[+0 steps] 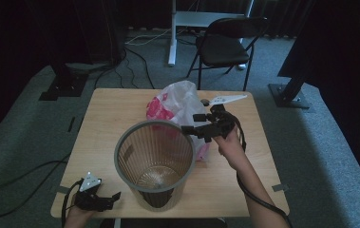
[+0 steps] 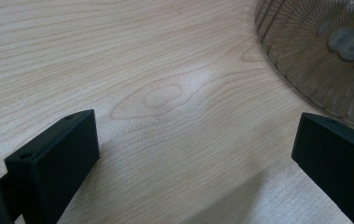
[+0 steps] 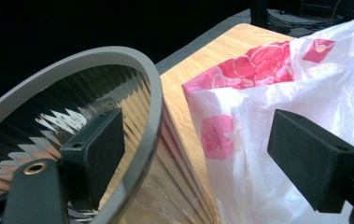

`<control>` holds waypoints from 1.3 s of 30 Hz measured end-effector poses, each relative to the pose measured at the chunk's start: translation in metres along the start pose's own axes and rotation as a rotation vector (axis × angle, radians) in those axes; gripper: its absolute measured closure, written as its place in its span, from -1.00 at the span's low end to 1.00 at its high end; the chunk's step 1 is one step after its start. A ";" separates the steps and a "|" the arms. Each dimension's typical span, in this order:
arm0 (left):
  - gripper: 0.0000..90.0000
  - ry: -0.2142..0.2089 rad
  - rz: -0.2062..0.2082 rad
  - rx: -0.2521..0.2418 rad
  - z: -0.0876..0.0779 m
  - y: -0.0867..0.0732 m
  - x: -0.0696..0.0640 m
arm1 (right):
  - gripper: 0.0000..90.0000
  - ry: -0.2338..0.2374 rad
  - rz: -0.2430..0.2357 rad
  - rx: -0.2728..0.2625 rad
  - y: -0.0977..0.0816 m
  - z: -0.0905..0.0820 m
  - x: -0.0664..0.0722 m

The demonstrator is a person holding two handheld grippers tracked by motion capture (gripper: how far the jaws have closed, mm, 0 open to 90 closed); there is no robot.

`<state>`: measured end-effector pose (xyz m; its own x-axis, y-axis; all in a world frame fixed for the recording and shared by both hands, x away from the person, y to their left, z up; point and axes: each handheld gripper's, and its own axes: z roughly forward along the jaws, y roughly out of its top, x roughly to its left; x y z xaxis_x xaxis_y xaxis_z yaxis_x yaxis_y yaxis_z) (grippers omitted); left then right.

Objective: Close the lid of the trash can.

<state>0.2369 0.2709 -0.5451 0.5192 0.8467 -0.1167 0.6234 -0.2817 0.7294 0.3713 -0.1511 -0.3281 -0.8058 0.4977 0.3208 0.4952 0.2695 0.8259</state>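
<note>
Ribbed bin (image 1: 155, 161) rim between right gripper (image 3: 198, 149) jaws (apparently unclamped); bag (image 3: 305, 107) beside.

- The desk (image 1: 106, 123) is pale wood with wavy brown grain.
- The bin (image 1: 155, 161) is clear, finely ribbed plastic with a grey rim.
- The bag (image 1: 182, 102) near the desk's far edge is white, printed with pink and red flower patches.
- Both grippers, left gripper (image 1: 113, 197) and right gripper (image 1: 191, 129), are black, each carrying a light grey plate.
- The chair (image 1: 225, 45) beyond the desk is black.
- The carpet (image 1: 320, 142) is grey-green.
</note>
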 end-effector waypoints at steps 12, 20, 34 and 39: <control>-0.98 -0.003 -0.001 0.001 0.000 0.000 0.000 | -0.60 -0.025 0.031 -0.045 -0.014 -0.017 -0.007; -0.98 -0.005 -0.005 0.000 0.000 0.000 0.000 | -0.60 -0.053 0.057 -0.056 -0.027 -0.028 -0.015; -0.98 -0.005 -0.004 0.001 0.000 0.000 0.000 | -0.60 -0.095 0.098 -0.060 -0.056 -0.034 -0.028; -0.98 -0.006 -0.003 0.002 0.000 0.000 0.000 | -0.60 -0.109 0.109 -0.061 -0.068 -0.034 -0.031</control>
<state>0.2369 0.2712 -0.5451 0.5209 0.8448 -0.1228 0.6263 -0.2804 0.7274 0.3516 -0.2130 -0.3786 -0.7066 0.6088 0.3606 0.5547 0.1602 0.8165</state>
